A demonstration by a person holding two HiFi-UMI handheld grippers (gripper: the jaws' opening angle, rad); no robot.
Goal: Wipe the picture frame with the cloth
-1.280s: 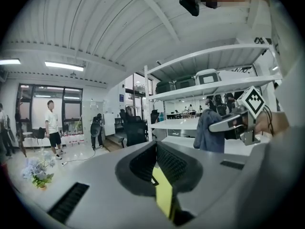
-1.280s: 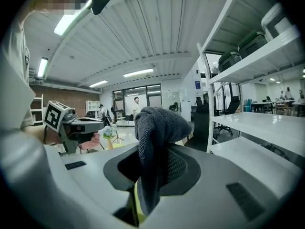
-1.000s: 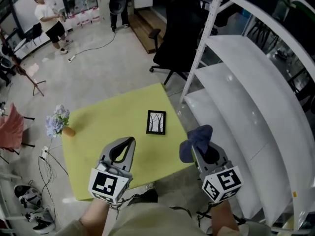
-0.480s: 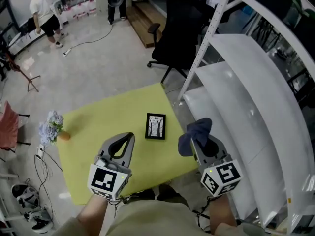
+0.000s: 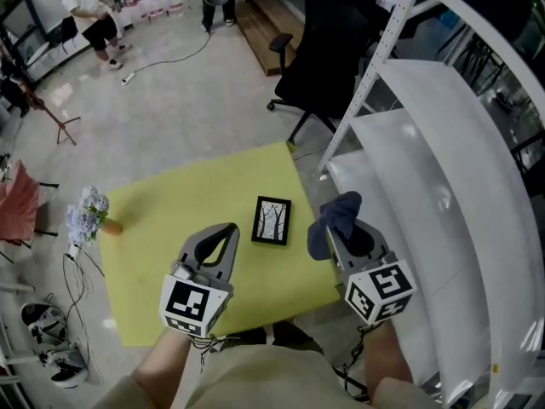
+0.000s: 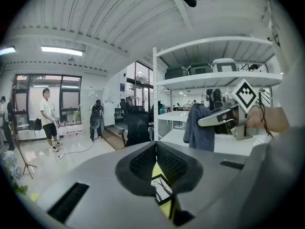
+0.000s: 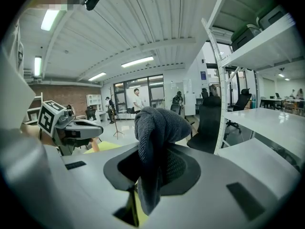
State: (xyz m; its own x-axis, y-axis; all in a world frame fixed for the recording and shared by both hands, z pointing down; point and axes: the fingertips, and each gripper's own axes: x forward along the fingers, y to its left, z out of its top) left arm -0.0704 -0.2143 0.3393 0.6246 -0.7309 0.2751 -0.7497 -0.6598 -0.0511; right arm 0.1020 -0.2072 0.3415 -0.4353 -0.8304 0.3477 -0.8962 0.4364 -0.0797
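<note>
Step in hand: approach, with wiping not yet begun. My right gripper [image 5: 343, 231] is clamped on the dark grey cloth [image 7: 155, 128], which bunches above the jaws near the yellow table's [image 5: 170, 220] right edge. My left gripper [image 5: 228, 231] has its jaws closed tip to tip on nothing. The picture frame [image 5: 272, 221] lies flat on the table, between both grippers and untouched. The next move, in my judgement, is to carry the cloth left and down onto the frame's face (the left gripper may need to steady it). Noted nearby are pale blue flowers [image 5: 88, 213] at the table's far left, white shelving [image 5: 443, 169] close on the right, and an office chair [image 5: 324, 66] beyond. I judge the path unobstructed.
</note>
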